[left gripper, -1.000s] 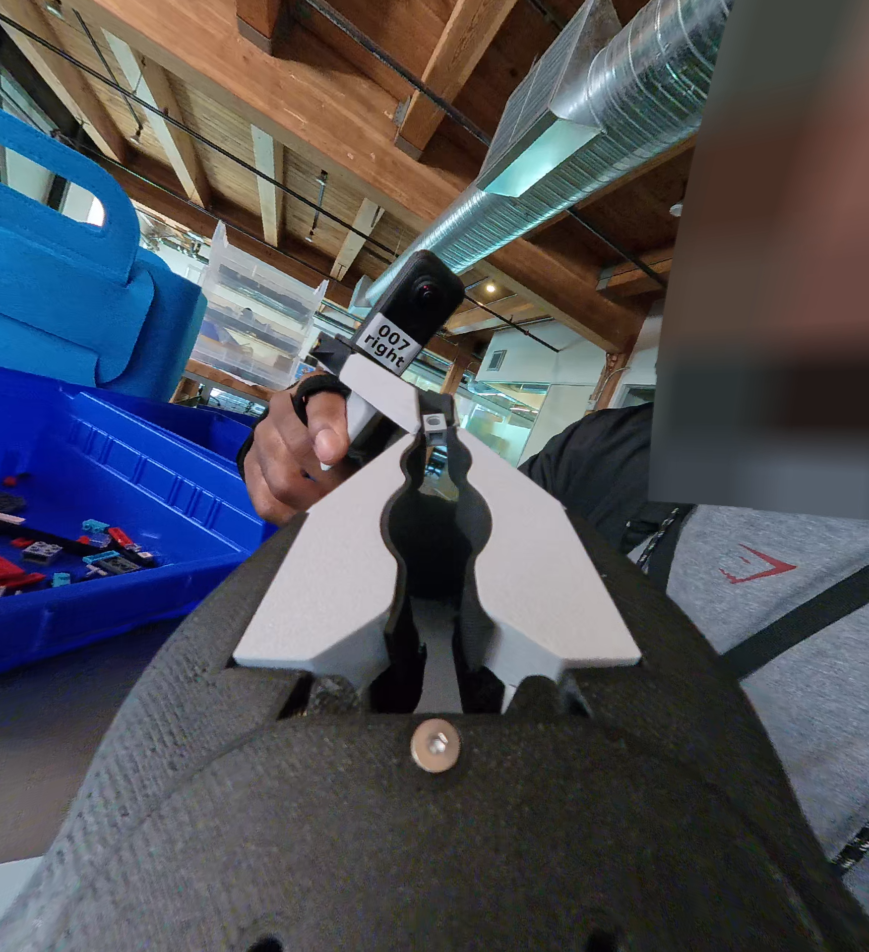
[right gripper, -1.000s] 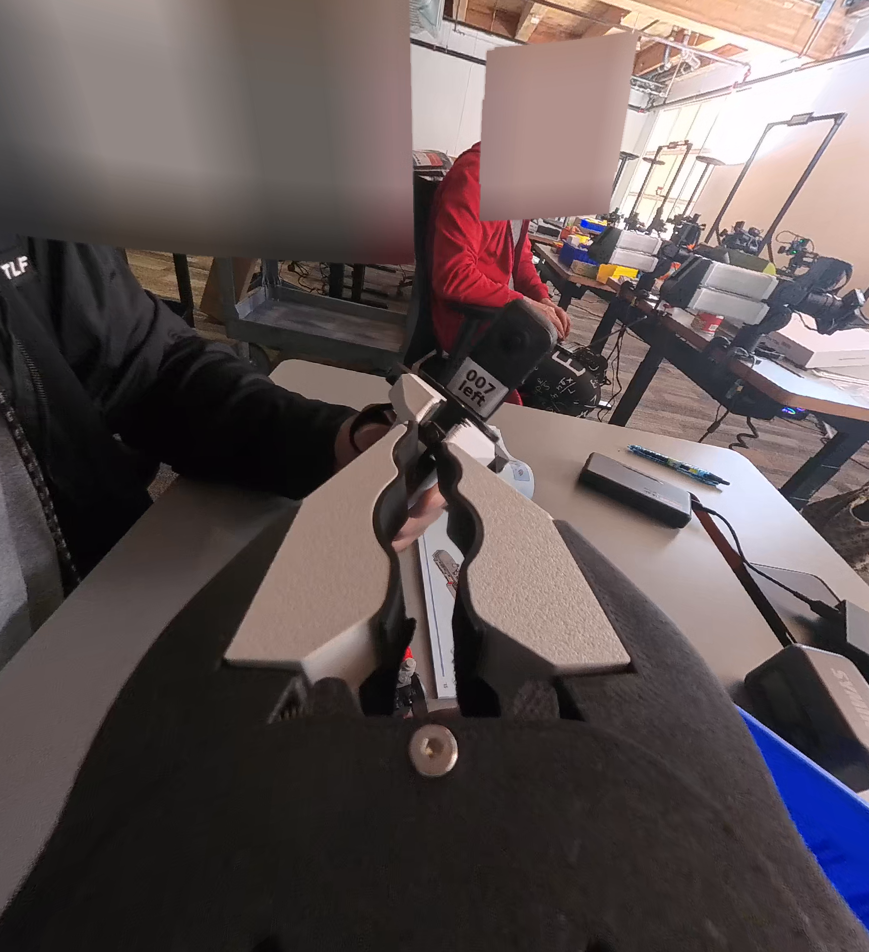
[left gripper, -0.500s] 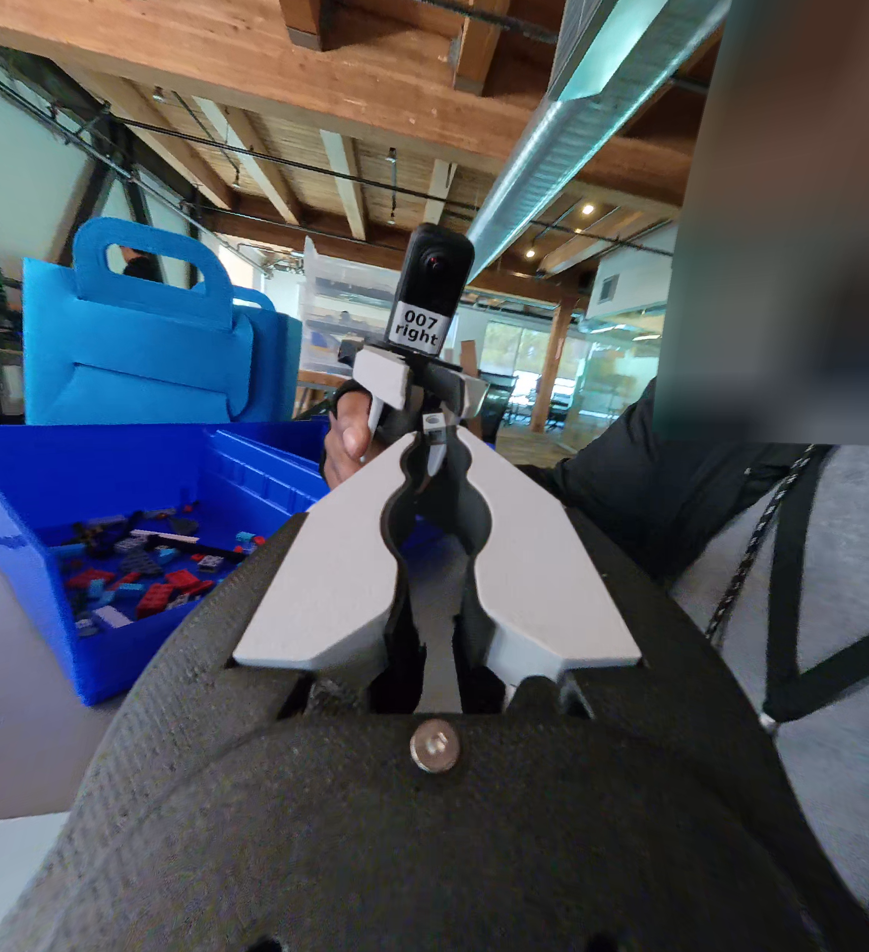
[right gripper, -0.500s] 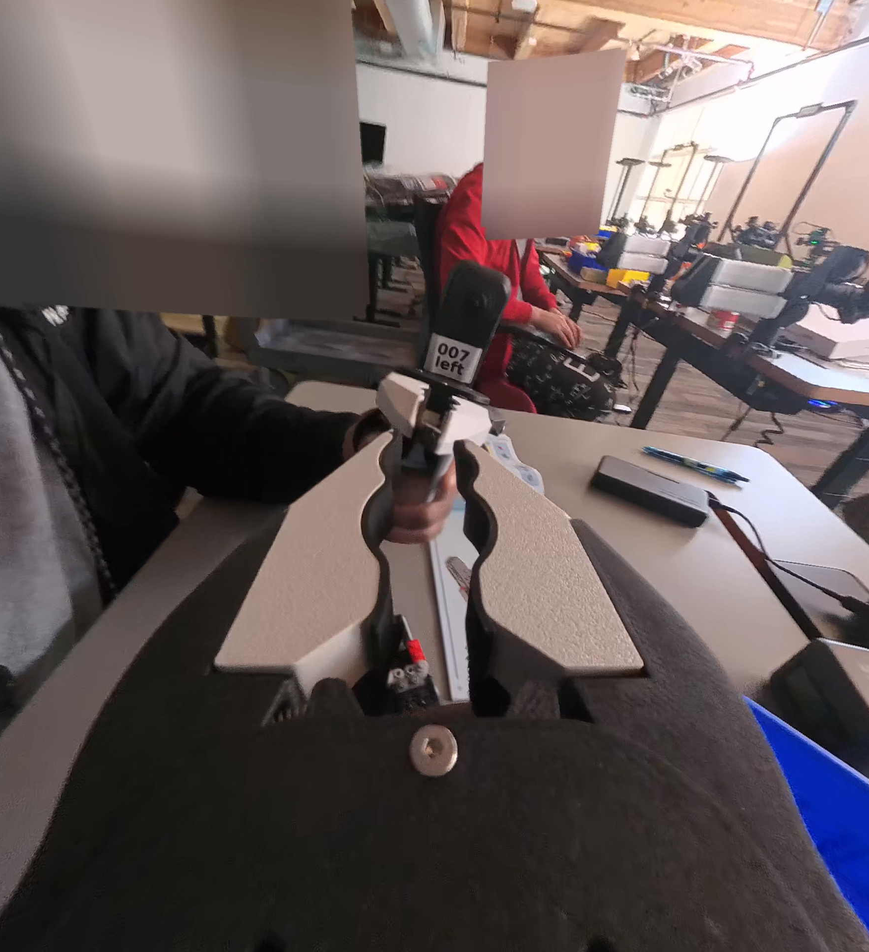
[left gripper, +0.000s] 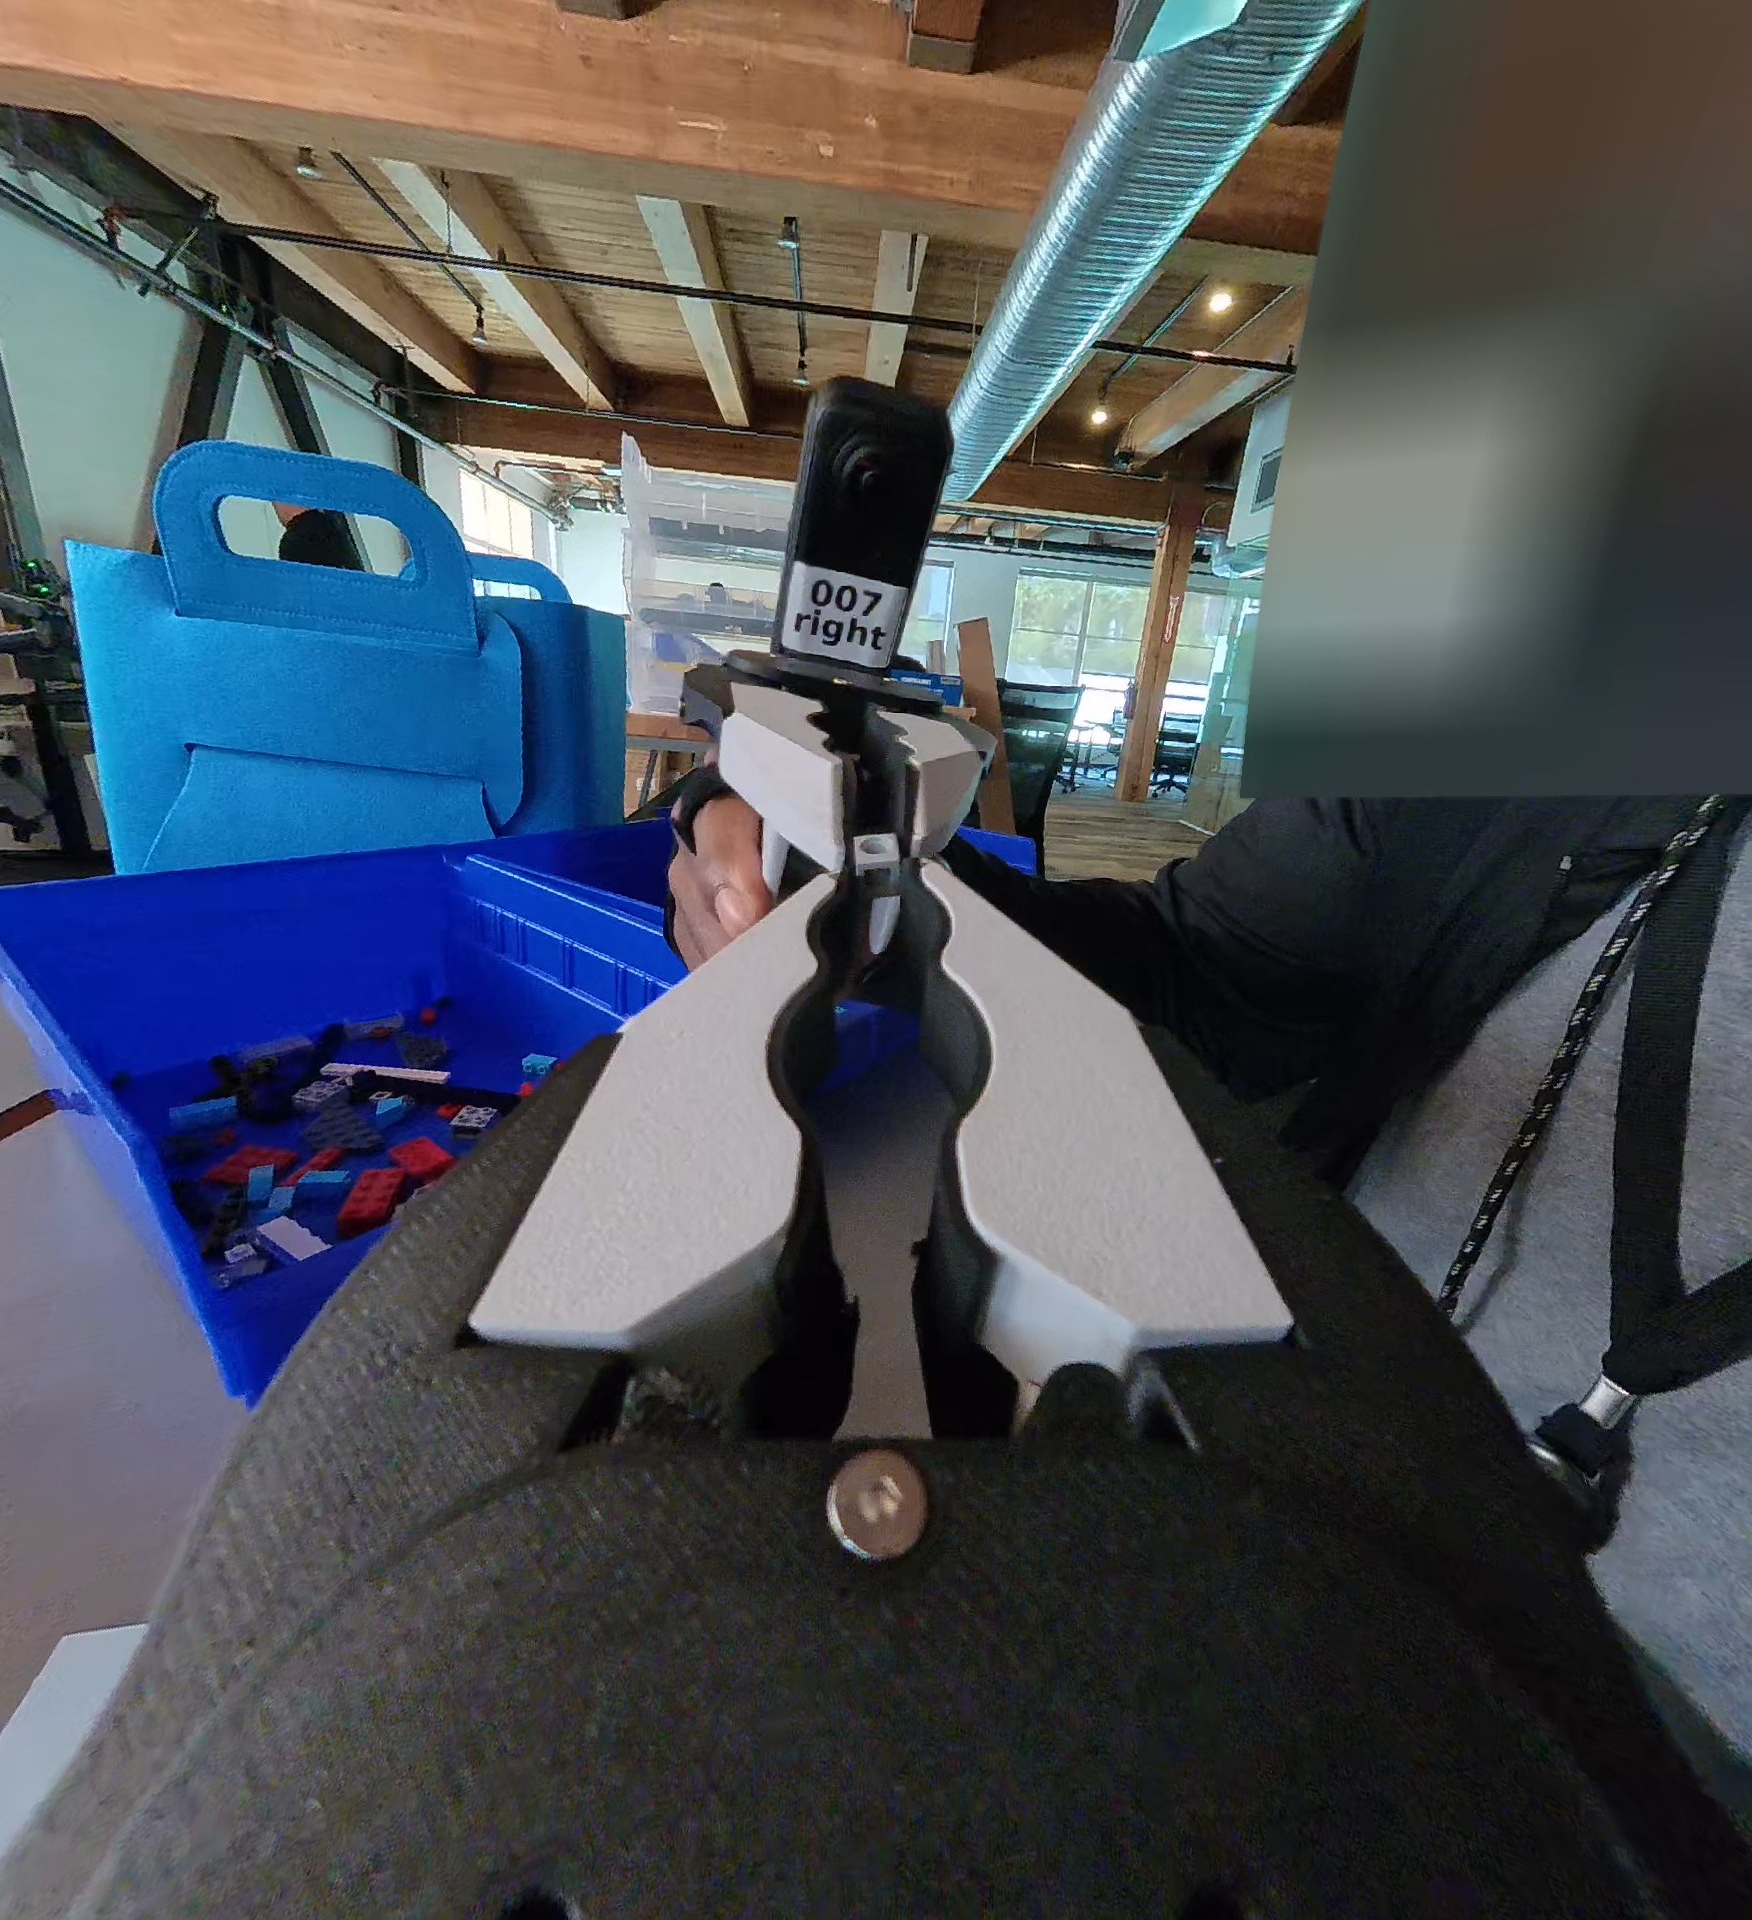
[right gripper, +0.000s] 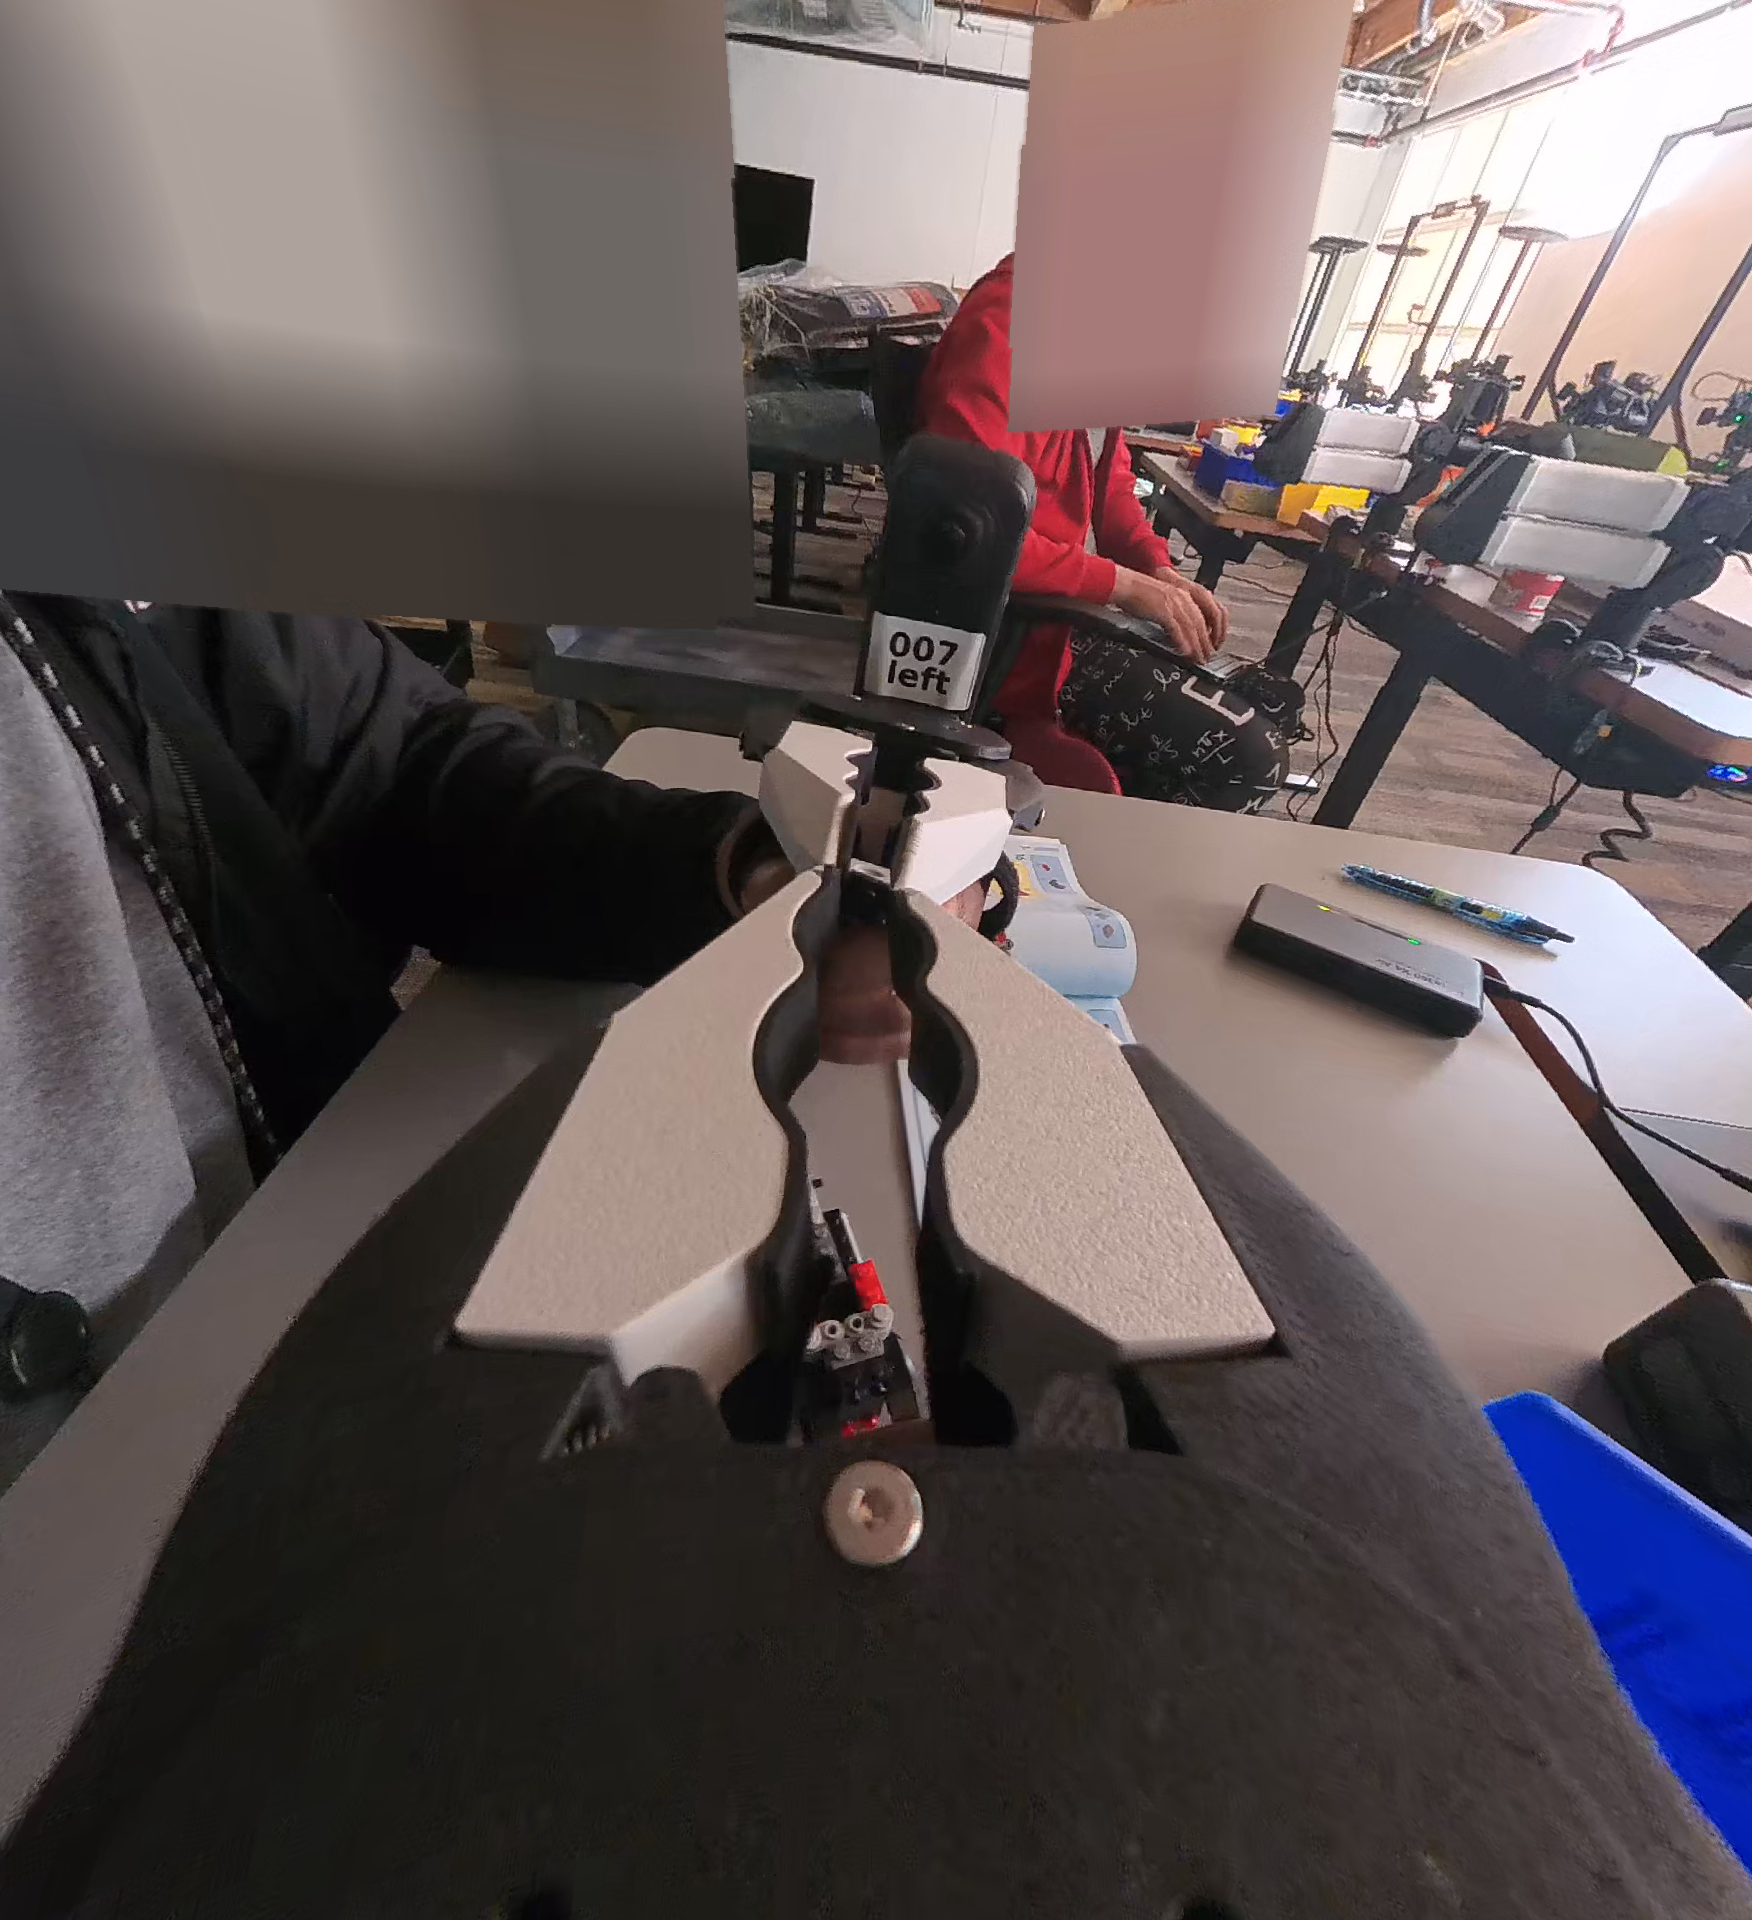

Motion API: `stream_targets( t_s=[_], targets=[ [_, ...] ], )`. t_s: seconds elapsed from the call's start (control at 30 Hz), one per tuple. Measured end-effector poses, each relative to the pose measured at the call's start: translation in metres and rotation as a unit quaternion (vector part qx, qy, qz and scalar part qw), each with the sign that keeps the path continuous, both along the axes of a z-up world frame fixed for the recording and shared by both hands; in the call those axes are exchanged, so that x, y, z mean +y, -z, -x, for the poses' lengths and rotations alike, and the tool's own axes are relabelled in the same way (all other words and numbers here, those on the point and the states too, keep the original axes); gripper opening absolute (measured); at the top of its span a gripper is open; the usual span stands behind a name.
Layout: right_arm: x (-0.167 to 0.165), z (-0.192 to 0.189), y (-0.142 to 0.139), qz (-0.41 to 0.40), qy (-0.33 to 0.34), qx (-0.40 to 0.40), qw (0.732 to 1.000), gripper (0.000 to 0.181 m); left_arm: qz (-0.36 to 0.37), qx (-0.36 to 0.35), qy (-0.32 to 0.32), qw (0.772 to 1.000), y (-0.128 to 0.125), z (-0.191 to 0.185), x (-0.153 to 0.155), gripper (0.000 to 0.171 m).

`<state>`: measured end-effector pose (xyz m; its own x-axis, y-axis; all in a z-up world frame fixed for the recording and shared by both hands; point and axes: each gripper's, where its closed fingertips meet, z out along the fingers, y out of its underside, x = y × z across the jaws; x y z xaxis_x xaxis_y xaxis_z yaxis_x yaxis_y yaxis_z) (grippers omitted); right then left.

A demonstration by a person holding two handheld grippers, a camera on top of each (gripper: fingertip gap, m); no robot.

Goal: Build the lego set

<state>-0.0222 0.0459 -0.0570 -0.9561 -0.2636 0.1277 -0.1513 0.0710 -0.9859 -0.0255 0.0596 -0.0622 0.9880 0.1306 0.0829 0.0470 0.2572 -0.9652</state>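
Grey tabletop (right gripper: 1371, 1091) spreads beneath both tools in a timber-ceilinged workshop. Left of the left gripper (left gripper: 877, 883) stands a deep blue plastic bin (left gripper: 228, 966) of loose red, blue and grey lego bricks (left gripper: 332, 1143). Facing it tip to tip, the right gripper (right gripper: 856, 883) meets it, both nearly closed on a small grey lego piece (left gripper: 874, 854). Beneath the right gripper lies a partly built black-and-red lego model (right gripper: 856, 1340) beside a pale instruction booklet (right gripper: 1069, 935).
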Motion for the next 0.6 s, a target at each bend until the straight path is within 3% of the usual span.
stream_targets(
  t_s=[0.6],
  targets=[
    [0.0012,-0.002,-0.0008,0.013,0.002,0.042,0.999,0.009,-0.038,-0.056,0.052,0.996,-0.0009,-0.0034,0.0015,0.008]
  ],
)
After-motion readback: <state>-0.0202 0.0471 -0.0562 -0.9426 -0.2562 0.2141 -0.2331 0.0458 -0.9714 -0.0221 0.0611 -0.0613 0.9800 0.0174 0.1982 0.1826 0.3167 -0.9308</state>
